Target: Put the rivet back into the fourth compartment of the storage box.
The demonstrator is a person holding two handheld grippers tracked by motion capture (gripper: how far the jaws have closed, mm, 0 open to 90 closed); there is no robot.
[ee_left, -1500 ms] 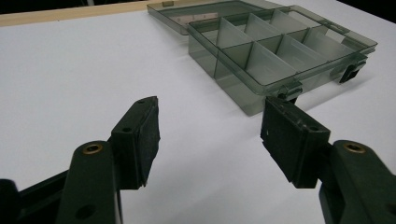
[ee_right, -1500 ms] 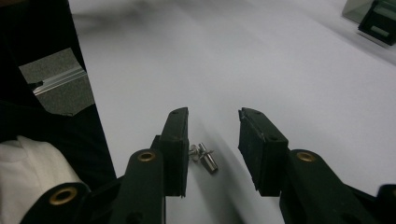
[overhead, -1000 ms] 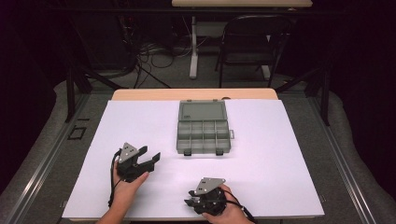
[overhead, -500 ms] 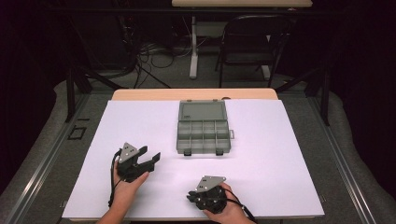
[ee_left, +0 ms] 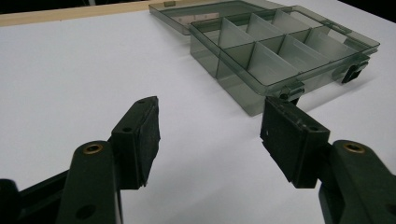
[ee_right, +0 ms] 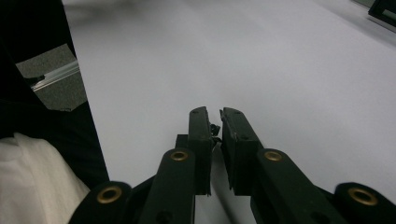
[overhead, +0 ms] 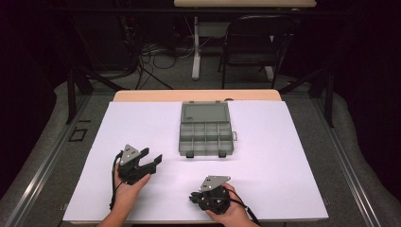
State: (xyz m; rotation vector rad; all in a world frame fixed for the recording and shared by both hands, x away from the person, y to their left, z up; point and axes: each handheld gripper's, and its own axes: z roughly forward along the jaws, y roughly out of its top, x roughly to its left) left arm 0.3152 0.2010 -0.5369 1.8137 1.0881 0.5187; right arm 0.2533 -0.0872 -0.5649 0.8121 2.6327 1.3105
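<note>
At upper centre of the high view, a translucent grey plastic compartment box (overhead: 206,135) lies open on white paper (overhead: 293,156). The left gripper (overhead: 153,161), lower left, is spread wide; the right gripper (overhead: 195,198), bottom centre, has just been closing on nothing. The box's front edge is best approached squarely.

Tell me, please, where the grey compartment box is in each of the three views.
High view: the compartment box lies open at the centre of the white sheet, towards its far edge.
Left gripper view: the box is at the upper right, beyond the two jaws.
Right gripper view: a dark corner at the top right edge is probably the box.
Shared landmark: the white sheet under it.
</note>
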